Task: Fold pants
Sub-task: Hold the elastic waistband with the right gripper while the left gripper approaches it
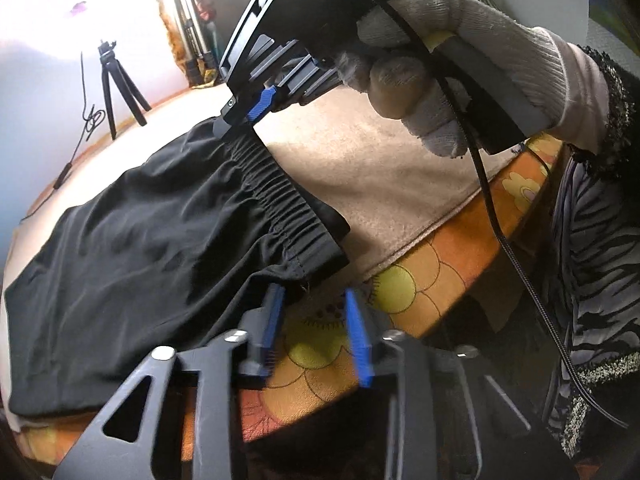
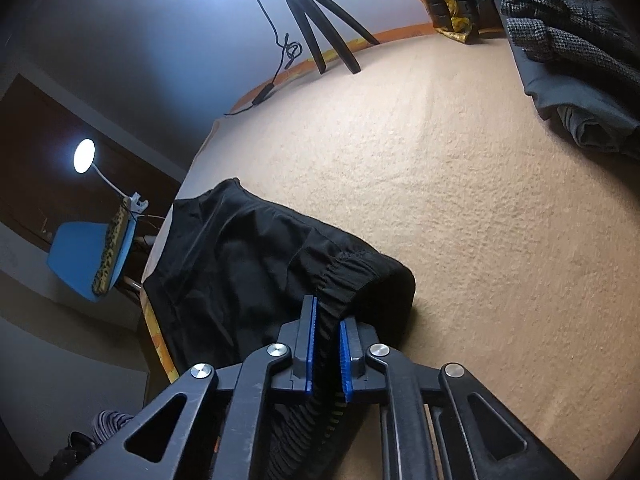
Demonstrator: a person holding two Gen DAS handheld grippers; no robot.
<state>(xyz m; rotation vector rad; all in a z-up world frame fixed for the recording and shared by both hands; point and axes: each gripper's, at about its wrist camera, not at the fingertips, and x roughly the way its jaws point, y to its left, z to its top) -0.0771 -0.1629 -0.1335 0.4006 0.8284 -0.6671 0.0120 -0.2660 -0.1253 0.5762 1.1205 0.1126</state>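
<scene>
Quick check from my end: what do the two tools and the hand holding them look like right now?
Both tools, left tool and right tool, have black angular linkage frames with silver rivets and ribbed blue pads. The right hand wears an off-white knit glove and a dark speckled cuff; a black braided cable trails down.

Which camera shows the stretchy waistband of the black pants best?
The left wrist view: the black pants' gathered elastic waistband stretches fully across. The right wrist view shows only a short bunched part between the right gripper fingers.

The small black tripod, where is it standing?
In both views the small black tripod stands at the table's far edge, beyond the black pants.
</scene>
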